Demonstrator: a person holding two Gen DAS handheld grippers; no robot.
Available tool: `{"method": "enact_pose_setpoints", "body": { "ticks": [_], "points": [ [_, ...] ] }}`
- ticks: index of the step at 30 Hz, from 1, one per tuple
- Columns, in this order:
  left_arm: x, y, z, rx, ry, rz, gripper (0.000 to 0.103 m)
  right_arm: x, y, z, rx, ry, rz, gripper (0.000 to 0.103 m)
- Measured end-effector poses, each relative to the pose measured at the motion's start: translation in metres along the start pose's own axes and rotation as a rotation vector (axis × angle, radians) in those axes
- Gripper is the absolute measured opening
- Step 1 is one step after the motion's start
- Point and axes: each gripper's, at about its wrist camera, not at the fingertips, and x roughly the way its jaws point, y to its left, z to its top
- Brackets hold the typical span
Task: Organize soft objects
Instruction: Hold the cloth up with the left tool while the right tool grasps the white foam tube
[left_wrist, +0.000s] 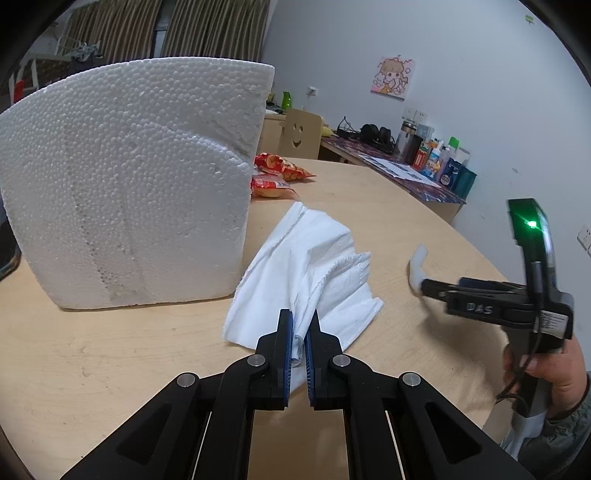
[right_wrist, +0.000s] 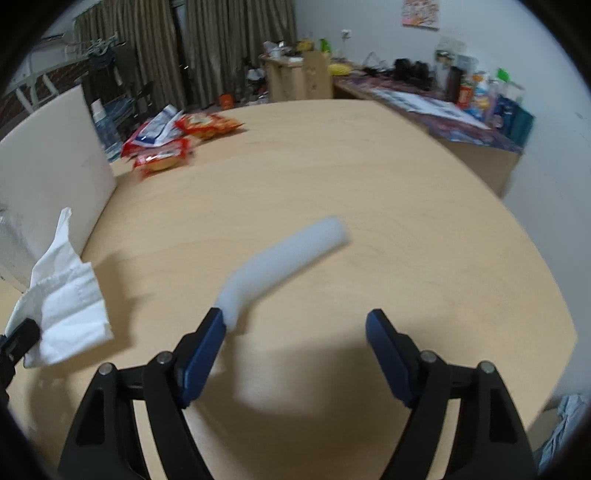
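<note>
Round wooden table (left_wrist: 110, 369) w/ big white foam block (left_wrist: 129, 177) standing at left, snack packets (right_wrist: 177, 140) behind it. White cloth (left_wrist: 306, 266) lies crumpled just beside block; left gripper (left_wrist: 299, 354) clamped on its near edge. Right gripper (right_wrist: 295, 343), jaws apart, pale foam tube (right_wrist: 284, 258) touching only its left finger, blurred.

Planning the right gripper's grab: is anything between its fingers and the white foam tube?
Nothing visible. The white foam tube lies on bare table, one end beside the right gripper's left finger.
</note>
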Motion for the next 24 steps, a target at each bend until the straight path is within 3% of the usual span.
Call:
{"method": "enact_pose_setpoints", "body": {
  "ticks": [4,7,10,17,24],
  "points": [
    [0.002,-0.002,0.001,0.006,0.001,0.006,0.007,-0.014,-0.007,0.000,0.021,-0.058,-0.064,0.082],
    [0.003,-0.002,0.001,0.008,0.003,0.008,0.007,-0.014,-0.007,0.003,0.039,-0.063,-0.013,0.082],
    [0.004,-0.001,0.001,0.010,0.004,0.009,0.007,-0.011,0.000,0.003,0.007,-0.062,-0.035,0.082],
    [0.006,0.000,0.000,0.019,0.004,0.002,0.007,-0.018,0.019,-0.009,-0.067,-0.077,0.087,0.082],
    [0.006,0.000,0.000,0.023,0.007,-0.001,0.007,-0.010,0.022,-0.010,-0.035,-0.064,0.065,0.082]
  ]
}}
